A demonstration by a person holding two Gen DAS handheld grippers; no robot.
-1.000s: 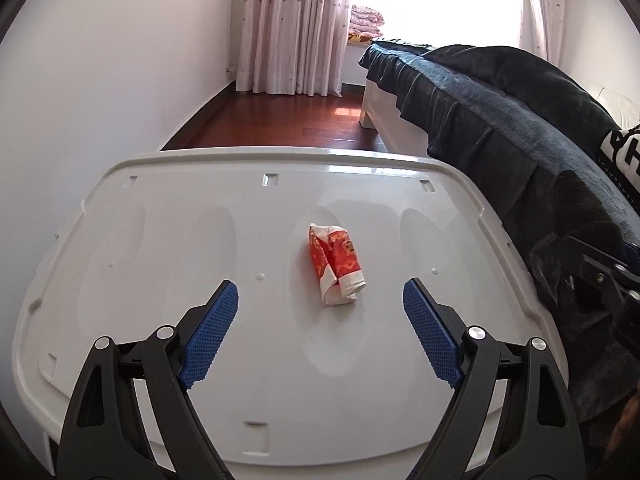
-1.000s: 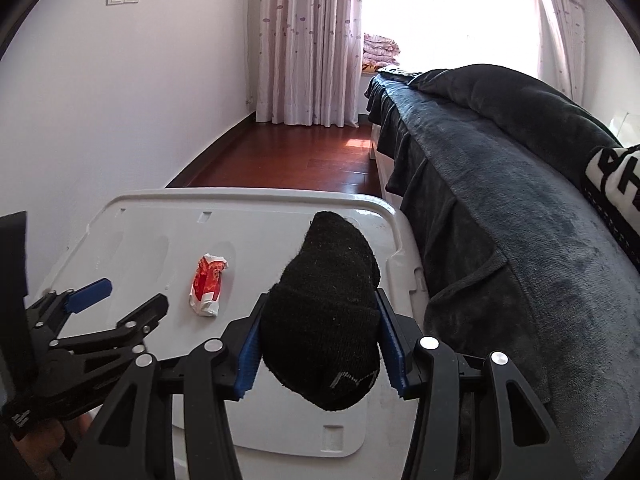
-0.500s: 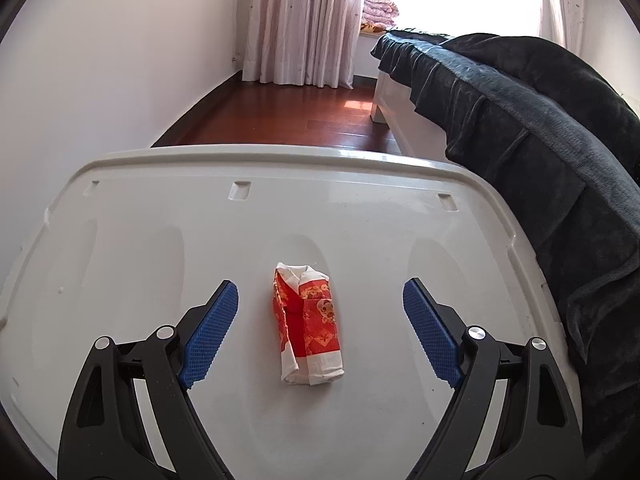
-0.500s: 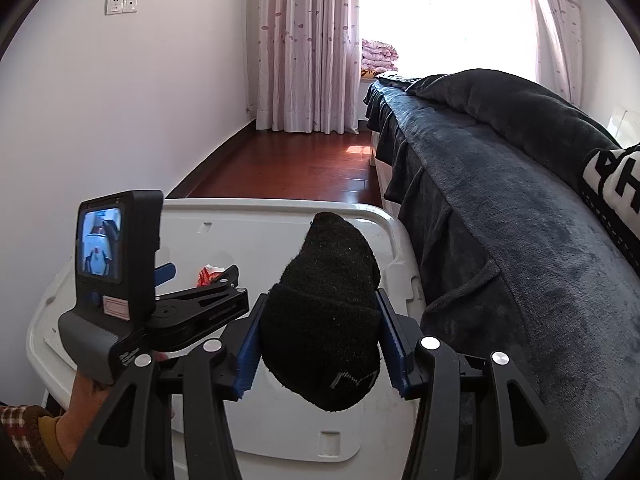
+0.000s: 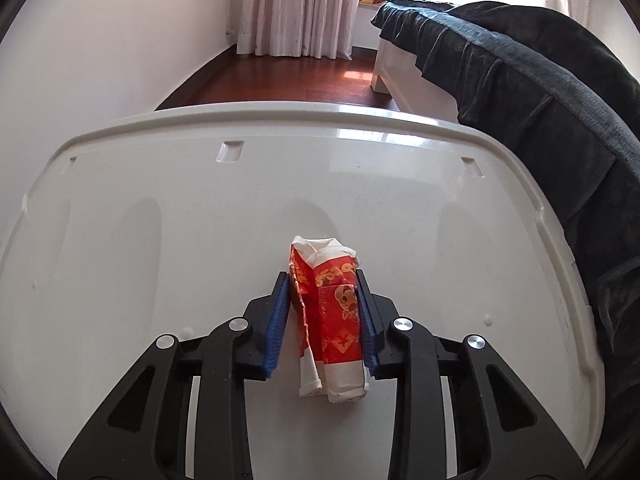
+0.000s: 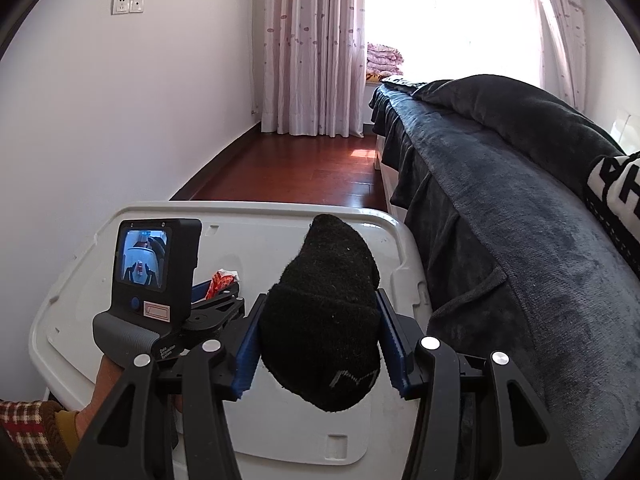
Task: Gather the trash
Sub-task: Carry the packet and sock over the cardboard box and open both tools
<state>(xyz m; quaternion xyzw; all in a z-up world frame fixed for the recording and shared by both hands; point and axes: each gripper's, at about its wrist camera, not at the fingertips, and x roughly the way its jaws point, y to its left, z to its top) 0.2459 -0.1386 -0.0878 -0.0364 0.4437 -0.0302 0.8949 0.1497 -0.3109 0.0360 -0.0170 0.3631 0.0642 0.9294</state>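
Observation:
A crumpled red and white wrapper (image 5: pixel 330 312) lies on the white plastic bin lid (image 5: pixel 280 184). My left gripper (image 5: pixel 322 292) is shut on the wrapper, its blue pads (image 5: pixel 277 320) pressing both sides. In the right wrist view the wrapper (image 6: pixel 222 280) peeks out past the left gripper's body (image 6: pixel 156 264). My right gripper (image 6: pixel 320 320) is shut on a black sock (image 6: pixel 324 320), held above the lid's right part (image 6: pixel 392 248).
A bed with a dark grey blanket (image 6: pixel 500 200) runs along the right, close to the lid. A white wall (image 5: pixel 100 60) stands on the left. Red wooden floor (image 6: pixel 300 172) and pink curtains (image 6: pixel 312 48) lie beyond.
My left gripper moved forward over the wrapper and closed on it. My right gripper kept holding the sock, nearly still.

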